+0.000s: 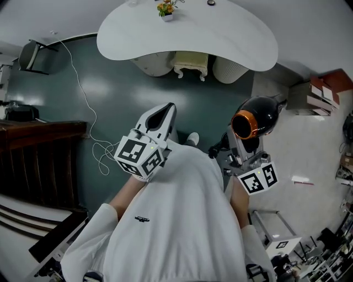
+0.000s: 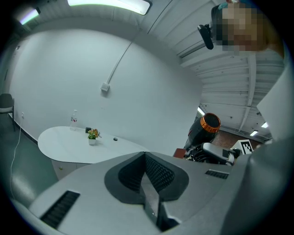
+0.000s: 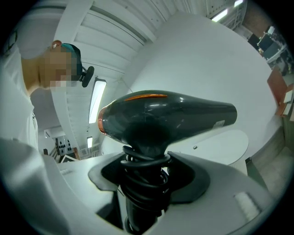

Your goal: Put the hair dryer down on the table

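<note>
White shirt (image 1: 176, 220) comes first, worn by the person who stands on the near side of the table (image 1: 187, 33), a gripper in each hand.

The right gripper (image 1: 238, 144) is clamped on the handle of the hair dryer (image 1: 256, 118). In its own view the right gripper (image 3: 144, 170) has its jaws pressed to either side of the handle, which is wound round with black cord (image 3: 143, 186). The hair dryer (image 3: 170, 114) stands above them with its black body about level. It is up in the air, short of the table's (image 3: 229, 142) right end and not touching it. The orange-ringed end points back toward the person rather than toward the table.

The left gripper (image 1: 164, 113) is held out toward the table's middle, also short of it. Its jaws are together with nothing between them, as the left gripper view shows (image 2: 146, 158). From that side the hair dryer (image 2: 204, 129) shows off to the right, well clear of the table (image 2: 69, 146).

On the table's far edge sits a small flower pot (image 1: 166, 10) — in the left gripper view a clear bottle (image 2: 73, 118) stands just behind it. A pale stool (image 1: 191, 65) is tucked under the table's near edge. A thin white cable (image 1: 83, 93) trails over the dark green floor (image 1: 127, 104) to the table's left.
</note>
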### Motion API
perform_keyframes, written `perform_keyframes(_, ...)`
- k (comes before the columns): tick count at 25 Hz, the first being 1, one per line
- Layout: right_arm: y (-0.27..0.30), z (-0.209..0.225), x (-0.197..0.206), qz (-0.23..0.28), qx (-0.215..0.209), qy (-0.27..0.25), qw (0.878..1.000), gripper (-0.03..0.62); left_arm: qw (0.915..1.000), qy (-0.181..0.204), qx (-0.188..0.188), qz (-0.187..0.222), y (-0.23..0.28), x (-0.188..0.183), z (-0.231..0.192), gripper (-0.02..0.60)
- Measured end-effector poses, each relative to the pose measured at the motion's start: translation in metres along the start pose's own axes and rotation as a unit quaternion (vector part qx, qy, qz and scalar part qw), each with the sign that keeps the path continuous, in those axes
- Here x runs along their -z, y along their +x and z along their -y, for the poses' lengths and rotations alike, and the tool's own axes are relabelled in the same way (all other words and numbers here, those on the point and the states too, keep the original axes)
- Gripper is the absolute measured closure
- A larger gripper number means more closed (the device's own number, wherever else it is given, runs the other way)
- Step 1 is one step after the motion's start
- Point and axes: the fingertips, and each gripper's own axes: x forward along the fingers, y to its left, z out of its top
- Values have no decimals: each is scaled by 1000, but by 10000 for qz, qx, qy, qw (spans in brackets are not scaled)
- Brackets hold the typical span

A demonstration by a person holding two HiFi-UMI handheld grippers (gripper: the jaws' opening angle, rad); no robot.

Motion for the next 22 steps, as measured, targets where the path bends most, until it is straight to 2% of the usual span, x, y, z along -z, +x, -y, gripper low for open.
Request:
perform_keyframes(9,16,17,-6,-20,128,163,9998,310,9997,-185,53,-117,26,0,-11,572)
perform_keyframes(22,73,56,-29,31,455,176,9988,310,9987,-188,427,-192,115,-43,-41,572)
